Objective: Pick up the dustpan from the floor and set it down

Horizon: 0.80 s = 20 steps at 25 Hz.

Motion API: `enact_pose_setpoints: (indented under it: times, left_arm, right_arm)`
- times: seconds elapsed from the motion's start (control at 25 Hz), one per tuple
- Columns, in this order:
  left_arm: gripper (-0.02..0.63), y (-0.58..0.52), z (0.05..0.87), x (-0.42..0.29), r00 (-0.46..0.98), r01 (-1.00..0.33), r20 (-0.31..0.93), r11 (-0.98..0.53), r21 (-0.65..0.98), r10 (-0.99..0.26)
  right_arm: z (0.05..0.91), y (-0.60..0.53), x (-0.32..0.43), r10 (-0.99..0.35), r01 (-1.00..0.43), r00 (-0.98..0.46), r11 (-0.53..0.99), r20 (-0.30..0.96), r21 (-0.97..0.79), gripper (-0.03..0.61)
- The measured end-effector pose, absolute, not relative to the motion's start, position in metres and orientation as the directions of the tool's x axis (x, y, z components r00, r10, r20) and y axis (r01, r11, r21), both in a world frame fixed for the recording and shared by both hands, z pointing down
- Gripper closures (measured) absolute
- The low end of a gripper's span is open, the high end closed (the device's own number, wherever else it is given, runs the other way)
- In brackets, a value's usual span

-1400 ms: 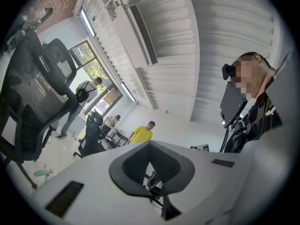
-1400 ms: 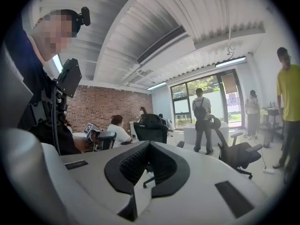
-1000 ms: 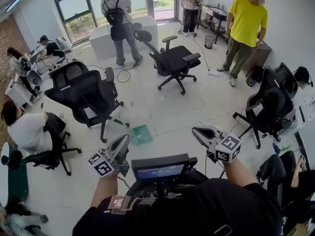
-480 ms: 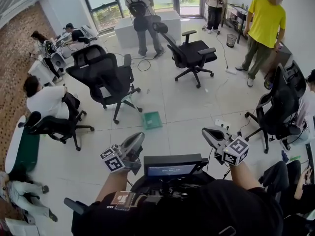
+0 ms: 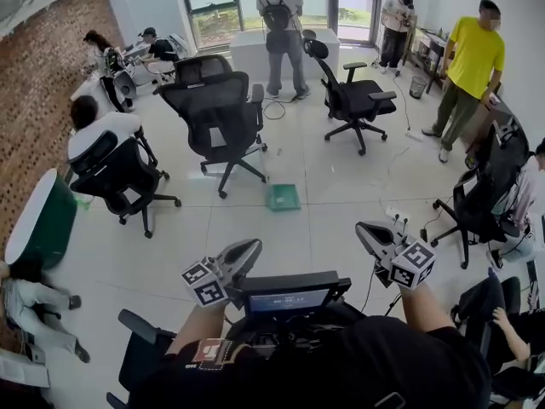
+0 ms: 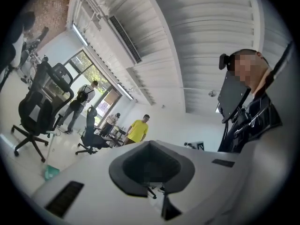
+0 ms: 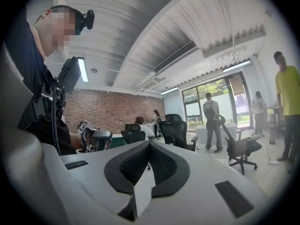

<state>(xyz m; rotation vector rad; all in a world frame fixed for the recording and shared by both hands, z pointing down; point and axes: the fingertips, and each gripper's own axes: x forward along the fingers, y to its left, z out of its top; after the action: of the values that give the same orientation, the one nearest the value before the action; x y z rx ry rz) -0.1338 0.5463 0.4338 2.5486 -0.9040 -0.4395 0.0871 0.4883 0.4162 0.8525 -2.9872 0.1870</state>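
Head view has your left gripper (image 5: 249, 247) and right gripper (image 5: 366, 230) held out in front of your chest, well apart, one on each side of the screen (image 5: 288, 299) on your rig. Both point out over the floor (image 5: 332, 220), and neither touches anything.

Your left gripper's own view (image 6: 152, 165) shows its jaws pressed together with nothing between the pads. Your right gripper's view (image 7: 149, 163) shows the same: jaws closed up, pads meeting, nothing held. In that right view your left gripper (image 7: 93, 139) sits off to the side, in front of the brick wall (image 7: 108, 109).

The dustpan (image 5: 283, 197) is green and lies flat on the floor, well ahead of both grippers and roughly between them as you look down. It sits just beside the wheeled base of the nearest black chair (image 5: 217, 113). From your left gripper it shows only as a small green patch (image 6: 50, 172) low on the floor, near that chair (image 6: 37, 107).

Farther off, a second chair (image 5: 362, 100) stands apart from the dustpan, a person in yellow (image 5: 471, 62) stands at the right, and a person with a backpack (image 5: 285, 15) stands by the windows.
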Motion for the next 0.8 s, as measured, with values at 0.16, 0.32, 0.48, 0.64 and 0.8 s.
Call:
enact_pose_setpoints:
  times: [0.16, 0.32, 0.48, 0.64, 0.8]
  left_arm:
    - [0.601, 0.630, 0.440, -0.192, 0.739, -0.520, -0.159, -0.705, 0.482, -0.654]
    - [0.601, 0.671, 0.427, -0.220, 0.742, -0.504, -0.185, -0.718, 0.480, -0.644]
    - [0.601, 0.705, 0.414, -0.212, 0.756, -0.486, -0.197, -0.737, 0.470, -0.624]
    - [0.601, 0.730, 0.415, -0.162, 0.775, -0.473, -0.192, -0.754, 0.455, -0.602]
    - [0.601, 0.743, 0.417, -0.082, 0.781, -0.460, -0.194, -0.757, 0.464, -0.594]
  right_arm:
    - [0.424, 0.570, 0.029, -0.526, -0.533, -0.846, 0.831, 0.084, -0.159, 0.569]
    - [0.412, 0.622, 0.005, -0.535, -0.544, -0.839, 0.827, 0.102, -0.143, 0.569]
    - [0.405, 0.662, 0.018, -0.564, -0.576, -0.818, 0.802, 0.113, -0.157, 0.569]
    - [0.404, 0.693, 0.066, -0.580, -0.588, -0.809, 0.792, 0.101, -0.166, 0.569]
    - [0.414, 0.717, 0.145, -0.595, -0.602, -0.798, 0.779, 0.097, -0.175, 0.569]
